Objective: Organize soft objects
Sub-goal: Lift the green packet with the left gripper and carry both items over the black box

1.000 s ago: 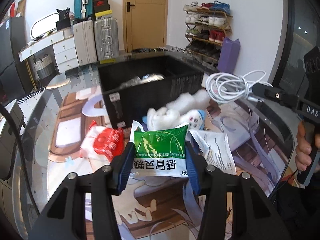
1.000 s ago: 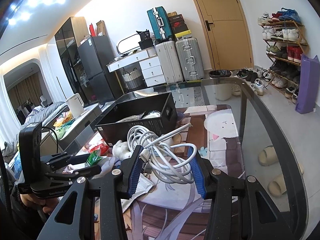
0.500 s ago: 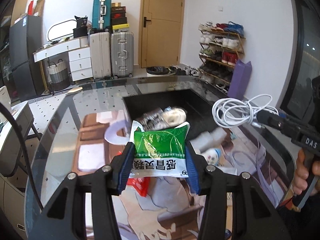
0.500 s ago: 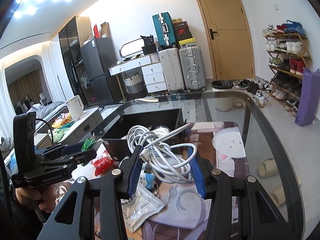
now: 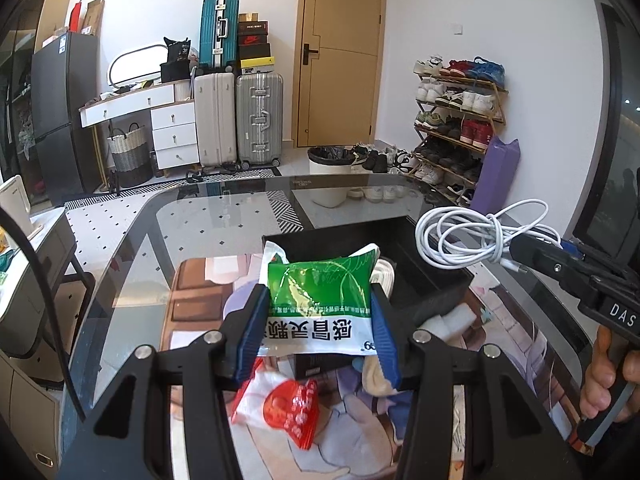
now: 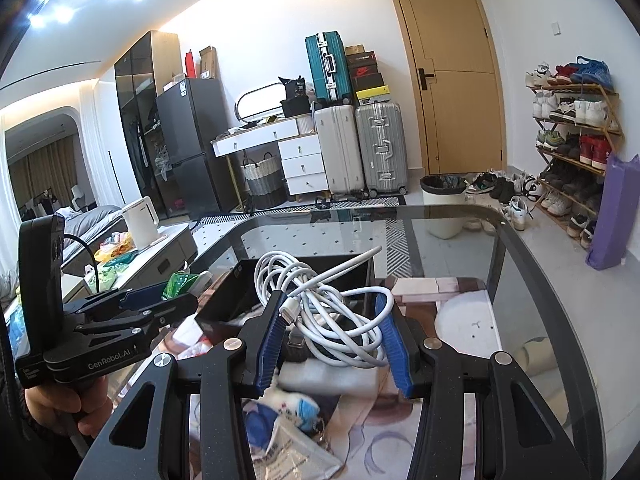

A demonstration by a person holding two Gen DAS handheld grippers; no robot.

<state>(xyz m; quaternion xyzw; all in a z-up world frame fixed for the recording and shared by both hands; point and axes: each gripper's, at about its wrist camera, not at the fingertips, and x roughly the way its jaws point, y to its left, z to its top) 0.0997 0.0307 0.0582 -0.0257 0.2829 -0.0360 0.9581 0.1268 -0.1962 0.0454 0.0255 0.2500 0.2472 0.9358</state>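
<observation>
Left gripper (image 5: 320,312), marked "GenRobot.AI", clamped a green-white sachet (image 5: 320,300) above the black bin (image 5: 432,280); right gripper (image 6: 332,332) clamped a coiled white cable (image 6: 324,296) beside it.

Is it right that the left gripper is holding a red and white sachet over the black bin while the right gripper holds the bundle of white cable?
Not quite. The sachet in the left gripper is green and white, as the left wrist view shows; the red and white packet lies on the table below. It is held over the black bin, and the right gripper does hold the white cable.
</observation>
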